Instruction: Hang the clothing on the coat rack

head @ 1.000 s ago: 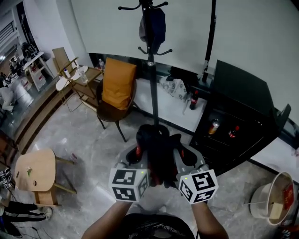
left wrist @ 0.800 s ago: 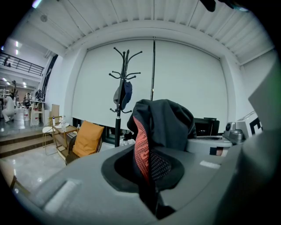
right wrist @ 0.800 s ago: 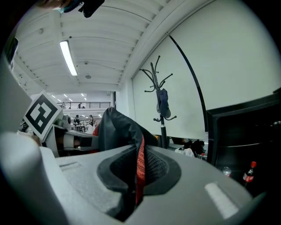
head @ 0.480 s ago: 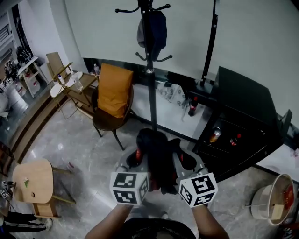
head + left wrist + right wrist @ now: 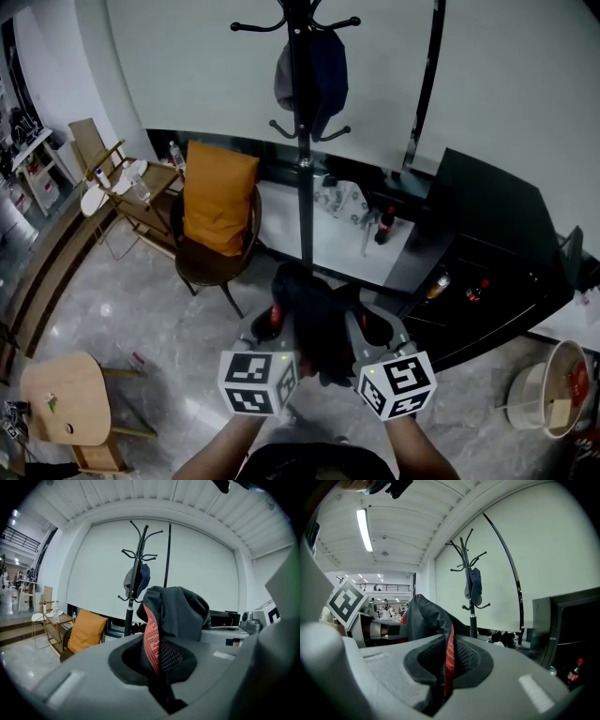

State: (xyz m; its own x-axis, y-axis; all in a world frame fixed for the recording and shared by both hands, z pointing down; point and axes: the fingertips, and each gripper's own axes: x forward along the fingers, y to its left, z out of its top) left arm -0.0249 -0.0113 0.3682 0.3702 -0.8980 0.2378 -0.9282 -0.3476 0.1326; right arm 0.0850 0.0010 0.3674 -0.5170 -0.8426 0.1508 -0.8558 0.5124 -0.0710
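Two claws are both clamped shut on fabric: the left claw (image 5: pixel 157 667) and right claw (image 5: pixel 445 667) each pinch a fold of the dark clothing (image 5: pixel 314 323) with orange-red trim. It is held bunched between them, near but apart from the coat rack (image 5: pixel 302 169), where a hung garment (image 5: pixel 319 75) already sits. The clothing looks soft, light and floppy, so it will probably sag; a hold at the collar or hood edge should hook best.
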